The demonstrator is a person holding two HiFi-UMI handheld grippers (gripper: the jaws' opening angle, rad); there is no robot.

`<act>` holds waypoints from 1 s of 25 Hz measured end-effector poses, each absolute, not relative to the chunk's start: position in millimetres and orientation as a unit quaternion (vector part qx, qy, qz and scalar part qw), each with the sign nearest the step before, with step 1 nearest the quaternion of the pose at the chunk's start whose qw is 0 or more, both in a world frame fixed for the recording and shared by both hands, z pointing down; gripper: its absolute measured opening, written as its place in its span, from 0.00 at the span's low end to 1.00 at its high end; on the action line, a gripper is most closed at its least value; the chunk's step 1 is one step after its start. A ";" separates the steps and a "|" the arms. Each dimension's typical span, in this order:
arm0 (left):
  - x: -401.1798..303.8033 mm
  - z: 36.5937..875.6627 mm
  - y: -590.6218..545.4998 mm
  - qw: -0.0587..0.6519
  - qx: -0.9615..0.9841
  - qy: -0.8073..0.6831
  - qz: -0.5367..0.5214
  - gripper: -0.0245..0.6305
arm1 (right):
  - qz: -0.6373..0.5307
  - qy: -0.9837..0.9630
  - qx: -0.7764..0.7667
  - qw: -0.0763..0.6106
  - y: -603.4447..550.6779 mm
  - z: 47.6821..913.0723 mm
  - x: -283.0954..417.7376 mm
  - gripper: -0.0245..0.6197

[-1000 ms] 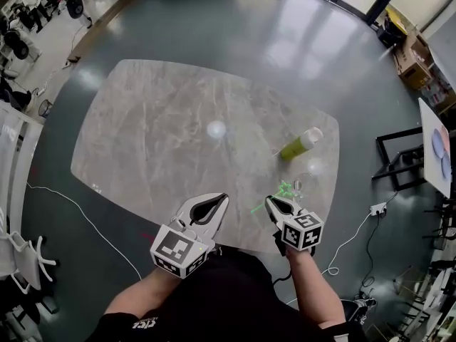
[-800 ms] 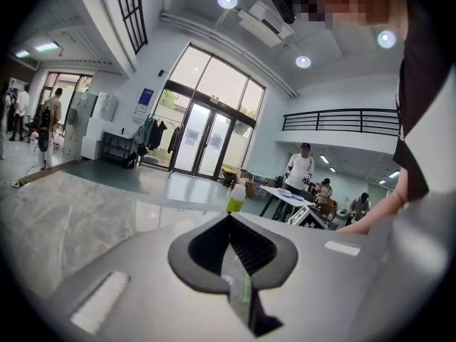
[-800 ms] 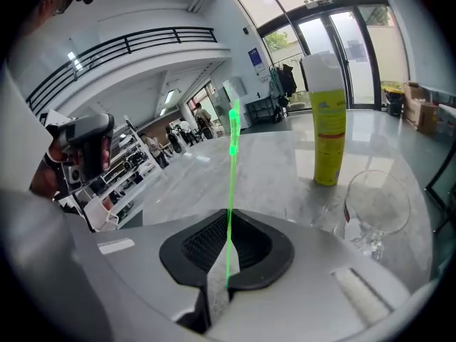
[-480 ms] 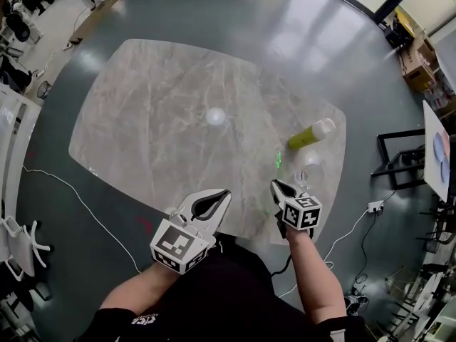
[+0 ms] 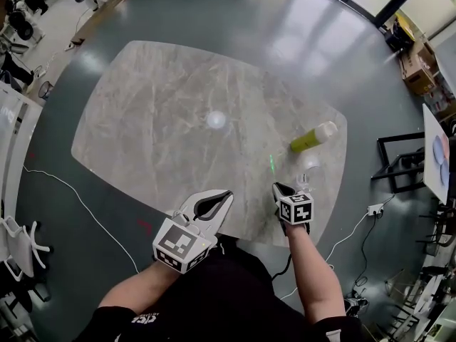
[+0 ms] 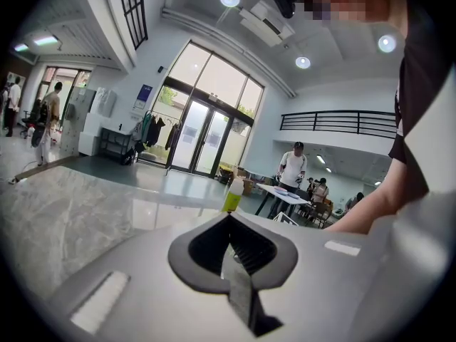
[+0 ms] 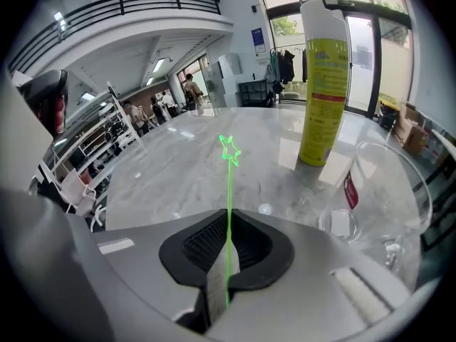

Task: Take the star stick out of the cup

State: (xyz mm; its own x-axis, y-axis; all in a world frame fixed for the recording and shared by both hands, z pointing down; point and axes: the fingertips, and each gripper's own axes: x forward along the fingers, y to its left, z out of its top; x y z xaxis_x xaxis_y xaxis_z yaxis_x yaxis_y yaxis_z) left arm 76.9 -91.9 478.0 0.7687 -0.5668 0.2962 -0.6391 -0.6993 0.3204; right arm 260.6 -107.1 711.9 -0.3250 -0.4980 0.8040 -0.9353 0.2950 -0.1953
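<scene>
Over the near edge of the marble tabletop [image 5: 157,120], the left tongs [image 5: 226,193] hover pressed together with nothing between them, aimed across the stone. To their right, the right tongs [image 5: 276,186] pinch the foot of the green star stick [image 5: 272,164], which is already clear of the cup. In the right gripper view the thin stem runs straight out from between the closed tongs along their own line. Its star end is held above bare tabletop and points away from the person. The clear cup [image 7: 370,184] stands just right of the right tongs, near the tabletop's edge, with nothing visible inside it. A yellow-green bottle [image 7: 324,84] stands upright beyond the cup. The stick lies dead ahead of the right tongs and the cup sits off to their right, so the coming move looks likely to be laying the stick on open stone left of the cup. The left tongs are the farther pair from both.
</scene>
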 end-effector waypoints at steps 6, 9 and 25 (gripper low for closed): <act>73.9 478.3 -91.1 0.205 0.919 -0.324 0.096 0.04 | 0.357 -0.726 0.487 0.328 -109.3 725.5 261.7 0.09; 77.0 475.2 -94.1 0.202 0.919 -0.326 0.093 0.04 | 0.359 -0.725 0.479 0.341 -108.9 732.0 263.0 0.09; 59.9 452.8 -105.6 0.187 0.912 -0.353 0.093 0.04 | 0.280 -0.820 0.462 0.189 -120.0 577.7 233.9 0.15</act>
